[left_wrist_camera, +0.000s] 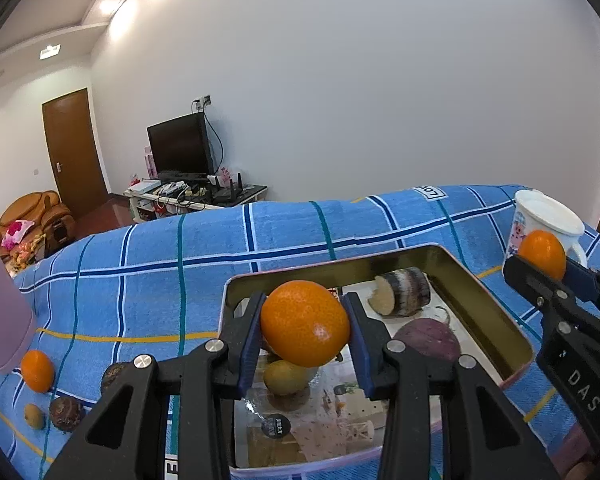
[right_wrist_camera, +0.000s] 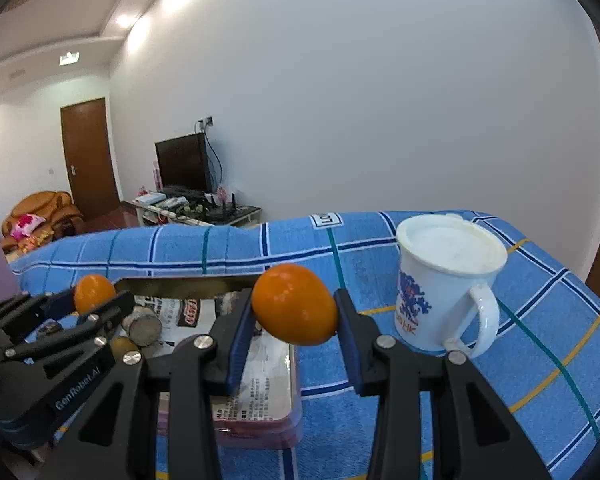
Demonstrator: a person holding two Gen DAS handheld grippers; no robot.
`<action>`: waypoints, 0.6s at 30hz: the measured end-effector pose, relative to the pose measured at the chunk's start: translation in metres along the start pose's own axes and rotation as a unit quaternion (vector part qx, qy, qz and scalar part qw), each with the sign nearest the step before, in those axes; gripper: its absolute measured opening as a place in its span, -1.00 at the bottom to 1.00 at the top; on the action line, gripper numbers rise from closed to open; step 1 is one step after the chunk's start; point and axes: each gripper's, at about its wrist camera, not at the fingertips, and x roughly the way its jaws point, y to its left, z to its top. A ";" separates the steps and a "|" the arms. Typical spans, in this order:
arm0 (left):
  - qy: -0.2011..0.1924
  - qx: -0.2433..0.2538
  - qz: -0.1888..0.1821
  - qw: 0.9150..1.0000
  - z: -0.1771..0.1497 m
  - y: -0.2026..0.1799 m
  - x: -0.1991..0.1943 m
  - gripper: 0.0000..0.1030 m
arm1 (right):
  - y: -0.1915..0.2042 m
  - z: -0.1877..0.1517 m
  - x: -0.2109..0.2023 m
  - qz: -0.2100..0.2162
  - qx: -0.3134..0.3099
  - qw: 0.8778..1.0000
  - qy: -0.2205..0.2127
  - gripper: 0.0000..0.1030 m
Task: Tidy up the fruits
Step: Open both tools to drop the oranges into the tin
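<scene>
My left gripper (left_wrist_camera: 305,322) is shut on an orange mandarin (left_wrist_camera: 304,323), held above the open metal tin (left_wrist_camera: 496,312). Inside the tin lie a cut purple-skinned piece (left_wrist_camera: 402,291), a purple round fruit (left_wrist_camera: 428,338) and a yellow fruit (left_wrist_camera: 286,376). My right gripper (right_wrist_camera: 294,306) is shut on a second orange mandarin (right_wrist_camera: 294,304), hovering over the tin's right edge (right_wrist_camera: 260,412). Each gripper shows in the other's view: the right gripper (left_wrist_camera: 540,264) at the right, the left gripper (right_wrist_camera: 94,296) at the left.
The table wears a blue checked cloth (left_wrist_camera: 180,264). Left of the tin lie another mandarin (left_wrist_camera: 38,371), two dark round fruits (left_wrist_camera: 66,414) and a small yellow fruit (left_wrist_camera: 34,416). A white lidded mug (right_wrist_camera: 446,284) stands at the right. A pink object (left_wrist_camera: 0,300) rises at the left edge.
</scene>
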 end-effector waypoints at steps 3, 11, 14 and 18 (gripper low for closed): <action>0.005 -0.005 0.000 1.000 -0.001 0.003 0.004 -0.21 | 0.004 0.001 -0.001 -0.006 -0.004 1.000 -0.012 -0.18; 0.019 -0.007 0.005 1.000 -0.003 0.007 0.016 -0.21 | 0.032 0.005 0.018 0.005 -0.056 0.998 0.012 -0.18; 0.022 -0.007 0.004 1.000 -0.003 0.007 0.017 -0.20 | 0.034 0.005 0.024 0.021 -0.064 0.997 0.024 -0.18; 0.026 -0.001 0.004 1.000 -0.003 0.004 0.018 -0.20 | 0.032 0.004 0.034 0.041 -0.059 0.996 0.051 -0.17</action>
